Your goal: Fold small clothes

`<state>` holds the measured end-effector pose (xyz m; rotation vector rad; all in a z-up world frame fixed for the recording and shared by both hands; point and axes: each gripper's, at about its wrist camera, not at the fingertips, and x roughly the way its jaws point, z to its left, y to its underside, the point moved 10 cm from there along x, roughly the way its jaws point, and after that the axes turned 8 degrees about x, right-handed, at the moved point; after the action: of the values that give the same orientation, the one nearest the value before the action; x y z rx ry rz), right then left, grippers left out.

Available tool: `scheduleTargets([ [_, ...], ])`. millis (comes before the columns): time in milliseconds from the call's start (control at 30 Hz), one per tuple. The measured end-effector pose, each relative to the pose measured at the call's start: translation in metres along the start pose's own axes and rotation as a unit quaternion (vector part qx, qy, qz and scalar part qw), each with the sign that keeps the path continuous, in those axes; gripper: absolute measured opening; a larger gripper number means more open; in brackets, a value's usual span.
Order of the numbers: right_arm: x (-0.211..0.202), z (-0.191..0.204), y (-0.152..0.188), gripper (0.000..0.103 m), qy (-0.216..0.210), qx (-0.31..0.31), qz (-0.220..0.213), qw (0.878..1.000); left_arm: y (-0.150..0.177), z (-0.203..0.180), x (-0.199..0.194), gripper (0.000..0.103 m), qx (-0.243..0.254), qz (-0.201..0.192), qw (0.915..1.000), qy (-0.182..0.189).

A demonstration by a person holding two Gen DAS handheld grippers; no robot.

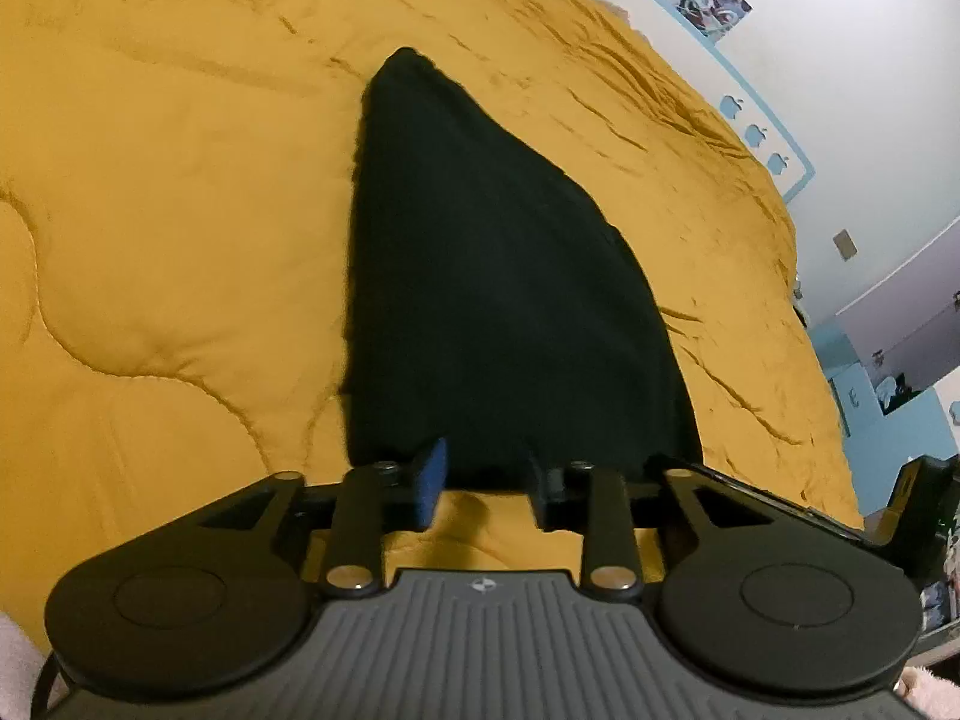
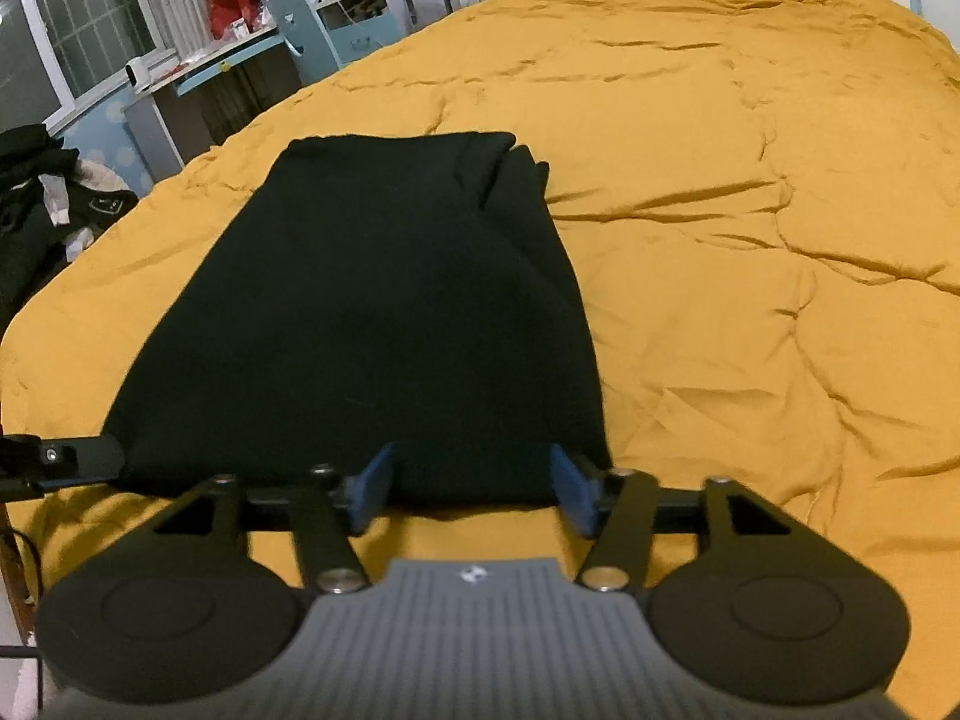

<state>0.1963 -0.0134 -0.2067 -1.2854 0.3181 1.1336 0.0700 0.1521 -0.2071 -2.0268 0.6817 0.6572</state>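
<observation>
On the yellow blanket (image 2: 750,240), the black cloth (image 2: 372,312) is lying flat. Both claws, left (image 1: 489,480) and right (image 2: 474,486), are standing apart at its near edge, holding nothing. Only the right view is showing a desk (image 2: 240,54).

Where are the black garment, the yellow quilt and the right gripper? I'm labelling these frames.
black garment (image 2: 372,312): right wrist view, middle of the folded cloth.
yellow quilt (image 2: 750,240): right wrist view, bare wrinkled stretch right of the garment.
right gripper (image 2: 471,489): right wrist view, midway between its blue fingertips.
</observation>
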Motion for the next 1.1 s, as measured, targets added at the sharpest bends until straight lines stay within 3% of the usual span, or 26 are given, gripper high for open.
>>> scheduleTargets([
  [200,-0.023,0.010,-0.003,0.072,-0.004,0.002,-0.030,1.000,0.001,-0.016,-0.014,0.049,0.025,-0.011,0.9996,-0.009],
  [367,-0.027,-0.009,-0.003,0.072,0.030,0.016,-0.043,0.999,0.006,-0.011,-0.016,0.052,0.028,-0.013,0.9993,-0.021],
  [467,-0.031,-0.017,-0.020,0.072,0.002,0.031,-0.074,0.997,0.010,-0.002,-0.010,0.052,0.018,-0.007,0.9995,-0.024],
  [600,-0.023,-0.027,-0.075,0.072,-0.050,0.051,-0.127,0.989,0.013,0.009,-0.004,0.052,0.009,-0.001,0.9997,-0.022],
  [733,0.010,-0.027,-0.137,0.072,-0.062,0.038,-0.141,0.987,0.011,0.014,0.000,0.052,-0.001,-0.003,0.9999,-0.016],
  [867,0.059,-0.019,-0.177,0.066,-0.063,0.038,-0.111,0.991,0.011,0.014,0.005,0.052,0.002,0.002,0.9999,-0.017],
  [933,0.087,-0.016,-0.189,0.061,-0.065,0.045,-0.086,0.993,0.011,0.013,0.008,0.052,0.000,0.004,0.9998,-0.018],
  [1100,0.143,-0.008,-0.203,0.062,-0.048,0.046,-0.064,0.996,0.012,0.012,0.010,0.054,-0.001,0.008,0.9999,-0.012],
])
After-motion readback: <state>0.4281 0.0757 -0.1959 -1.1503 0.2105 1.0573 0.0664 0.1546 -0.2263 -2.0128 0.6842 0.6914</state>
